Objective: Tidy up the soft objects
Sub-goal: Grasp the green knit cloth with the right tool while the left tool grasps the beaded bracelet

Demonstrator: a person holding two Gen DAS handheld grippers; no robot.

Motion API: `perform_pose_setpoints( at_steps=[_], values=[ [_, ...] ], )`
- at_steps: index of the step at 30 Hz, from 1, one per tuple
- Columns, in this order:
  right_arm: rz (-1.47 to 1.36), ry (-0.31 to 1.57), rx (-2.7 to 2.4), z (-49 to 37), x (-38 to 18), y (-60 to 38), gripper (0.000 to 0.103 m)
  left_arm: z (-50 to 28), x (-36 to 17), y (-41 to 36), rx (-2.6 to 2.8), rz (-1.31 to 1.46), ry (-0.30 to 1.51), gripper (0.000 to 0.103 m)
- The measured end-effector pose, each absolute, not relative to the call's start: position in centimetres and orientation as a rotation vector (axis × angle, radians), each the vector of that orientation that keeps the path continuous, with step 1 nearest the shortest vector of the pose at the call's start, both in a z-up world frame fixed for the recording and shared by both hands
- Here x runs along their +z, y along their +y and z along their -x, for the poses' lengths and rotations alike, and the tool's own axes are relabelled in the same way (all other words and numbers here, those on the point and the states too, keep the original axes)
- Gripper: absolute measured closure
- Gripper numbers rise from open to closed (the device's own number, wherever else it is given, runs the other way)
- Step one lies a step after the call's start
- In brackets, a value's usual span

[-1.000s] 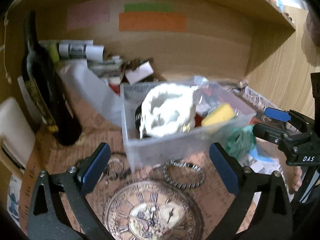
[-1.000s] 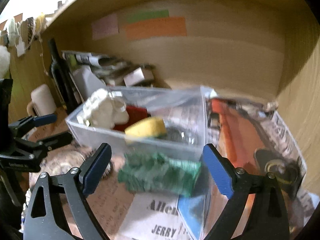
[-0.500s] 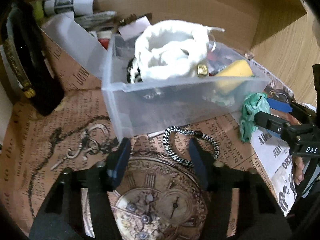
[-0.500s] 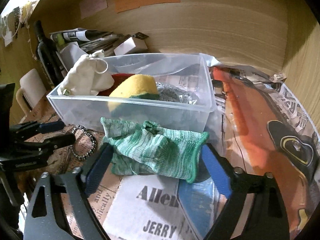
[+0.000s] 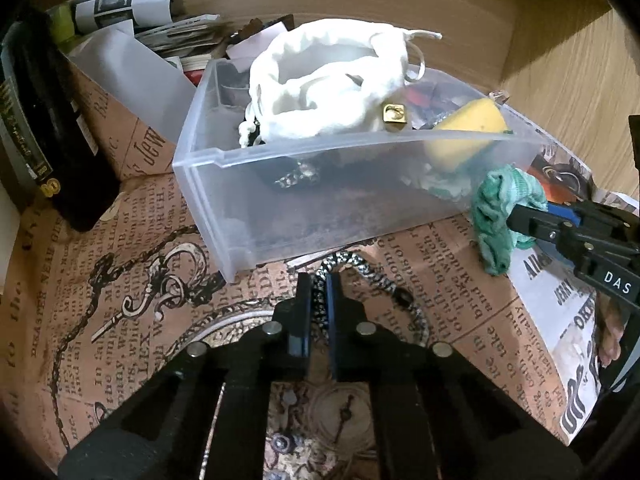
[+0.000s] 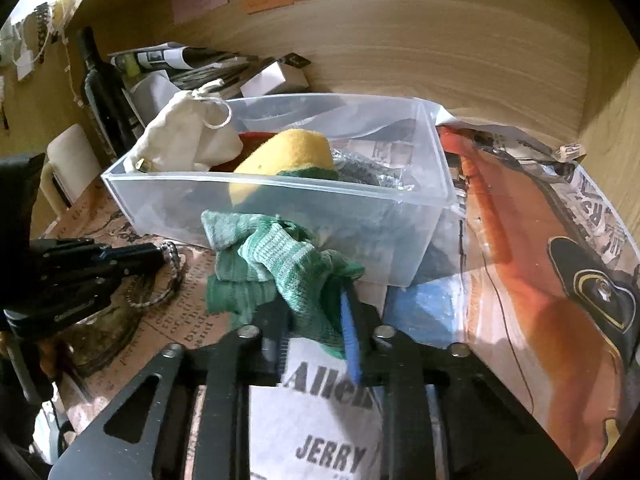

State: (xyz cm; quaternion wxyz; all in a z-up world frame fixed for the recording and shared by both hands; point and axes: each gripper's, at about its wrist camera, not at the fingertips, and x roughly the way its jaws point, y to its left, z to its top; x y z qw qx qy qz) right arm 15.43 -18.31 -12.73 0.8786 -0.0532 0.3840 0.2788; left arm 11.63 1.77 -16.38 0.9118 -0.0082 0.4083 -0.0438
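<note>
A black-and-white braided cord loop (image 5: 362, 276), lying on the newsprint-covered bench (image 5: 120, 280) just in front of the clear plastic bin (image 5: 320, 216), is clamped by the left tool (image 5: 318, 300). In the bin, a white drawstring bag (image 5: 328, 88) and a yellow sponge (image 5: 466, 132) are seen. To the right, a green knitted cloth (image 6: 280, 268), bunched against the bin's front wall, is gripped by the right tool (image 6: 316, 332).

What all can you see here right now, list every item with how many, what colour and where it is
Plastic bin: one, clear, centre of the papered surface.
Drawstring pouch: one, white, in the bin's left end.
Sponge: one, yellow and green, in the bin.
Knit cloth: one, green, in front of the bin.
Cord bracelet: one, black and white, in front of the bin.
Bottle: one, dark, far left.
Left gripper: shut on the cord bracelet.
Right gripper: shut on the knit cloth.
</note>
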Motion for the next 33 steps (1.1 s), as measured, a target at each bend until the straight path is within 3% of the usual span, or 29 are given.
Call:
perform_pose_setpoints(
  at_steps=[8,18,33],
  values=[
    [0.109,0.747,0.585,-13.8,-11.7,-18.8,0.087,-8.8,-14.7,1.5,-0.099,0.043,0.784,0.097],
    [0.073,0.614,0.599,-12.3,-7.5,-19.5,0.087,-5.8,-8.6,1.2,-0.085,0.044,0.602,0.097],
    [0.059,0.44,0.578,-14.7,-2.0,-18.3,0.087,-9.8,-2.5,0.9,-0.08,0.038,0.46,0.097]
  ],
)
